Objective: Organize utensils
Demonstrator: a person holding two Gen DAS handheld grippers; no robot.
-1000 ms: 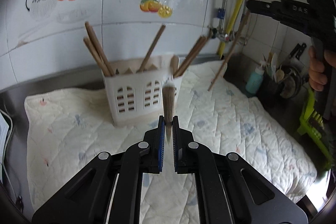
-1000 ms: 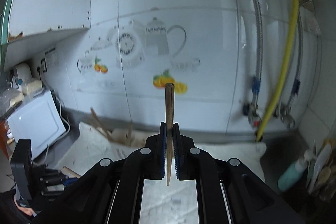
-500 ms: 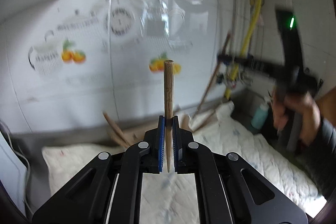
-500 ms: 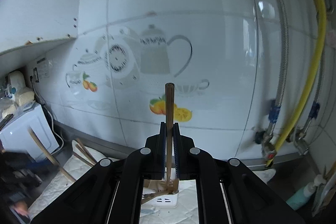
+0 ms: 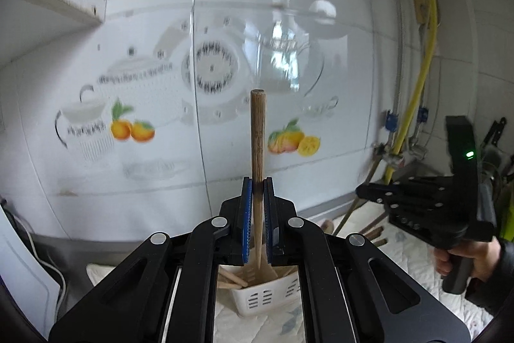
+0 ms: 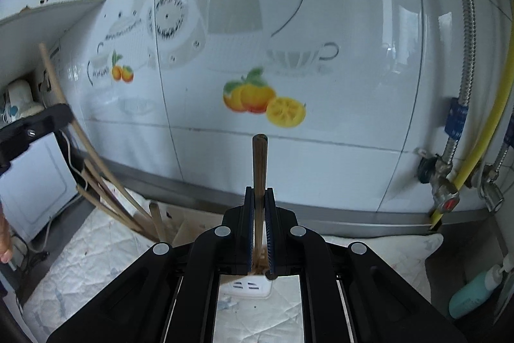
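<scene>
My left gripper point(image 5: 257, 192) is shut on a wooden chopstick point(image 5: 258, 137) that stands upright, its lower tip over the white slotted utensil holder point(image 5: 266, 294) just below. The holder contains several wooden utensils. My right gripper point(image 6: 259, 198) is shut on another wooden chopstick point(image 6: 259, 163), also upright, with the holder point(image 6: 247, 285) below it. The right gripper also shows in the left wrist view point(image 5: 417, 198), to the right of the holder. Several wooden sticks point(image 6: 106, 182) lean out of the holder to the left.
A white quilted mat point(image 6: 96, 249) covers the counter under the holder. A tiled wall with teapot and fruit decals point(image 6: 257, 98) stands close behind. Yellow hose and valves point(image 6: 456, 169) are at right, a teal bottle point(image 6: 472, 294) at lower right, a white appliance point(image 6: 29, 182) at left.
Both grippers have tilted up and moved in close over the holder. The chopsticks stay gripped. The right gripper has dropped lower beside the holder in the left wrist view.
</scene>
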